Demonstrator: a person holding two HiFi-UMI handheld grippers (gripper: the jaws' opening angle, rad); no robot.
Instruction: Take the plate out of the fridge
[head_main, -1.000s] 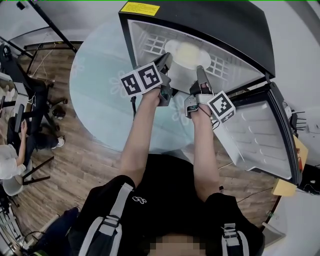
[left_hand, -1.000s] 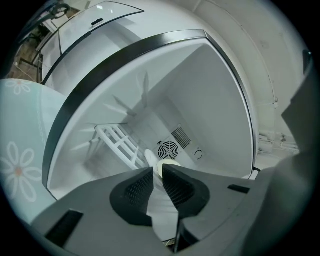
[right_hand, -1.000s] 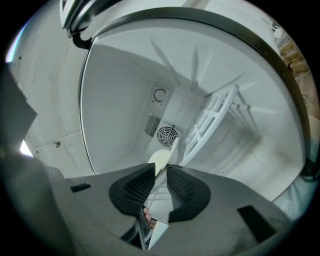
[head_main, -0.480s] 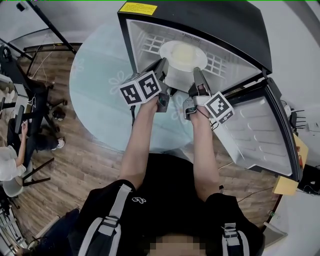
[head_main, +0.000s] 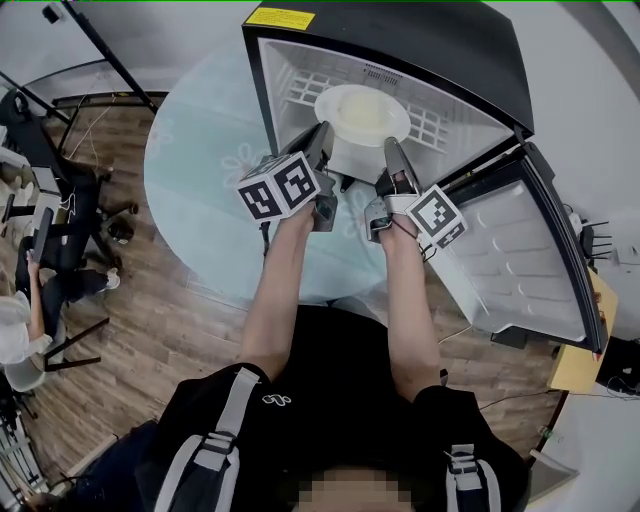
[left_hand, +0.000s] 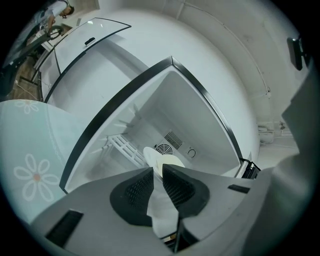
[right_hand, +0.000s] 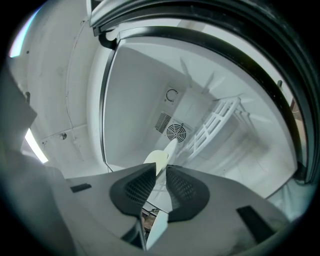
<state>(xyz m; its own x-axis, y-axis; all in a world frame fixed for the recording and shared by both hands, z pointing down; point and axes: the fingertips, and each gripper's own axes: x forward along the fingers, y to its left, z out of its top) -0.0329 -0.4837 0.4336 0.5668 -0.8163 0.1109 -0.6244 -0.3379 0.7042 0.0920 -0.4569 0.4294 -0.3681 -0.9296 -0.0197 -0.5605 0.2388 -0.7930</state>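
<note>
A round white plate (head_main: 362, 115) with a pale yellow middle hangs at the mouth of the open black fridge (head_main: 400, 40), held on both sides. My left gripper (head_main: 324, 138) is shut on its left rim and my right gripper (head_main: 393, 152) on its right rim. In the left gripper view the plate (left_hand: 161, 162) stands edge-on, pinched between the dark ribbed pads (left_hand: 134, 189) of the left gripper (left_hand: 157, 172). In the right gripper view the plate (right_hand: 159, 159) runs between the pads (right_hand: 181, 186) of the right gripper (right_hand: 160, 172) the same way.
The fridge stands on a round pale-blue glass table (head_main: 200, 170). Its door (head_main: 520, 260) hangs open to the right. A white wire shelf (head_main: 300, 90) and a round fan vent (right_hand: 176, 131) are inside. A person (head_main: 20, 320) sits at far left beside a dark chair (head_main: 70, 200).
The plate has come out from deeper in the fridge toward its opening, with both grippers still shut on its rim. Both grippers have drawn back a little toward me.
</note>
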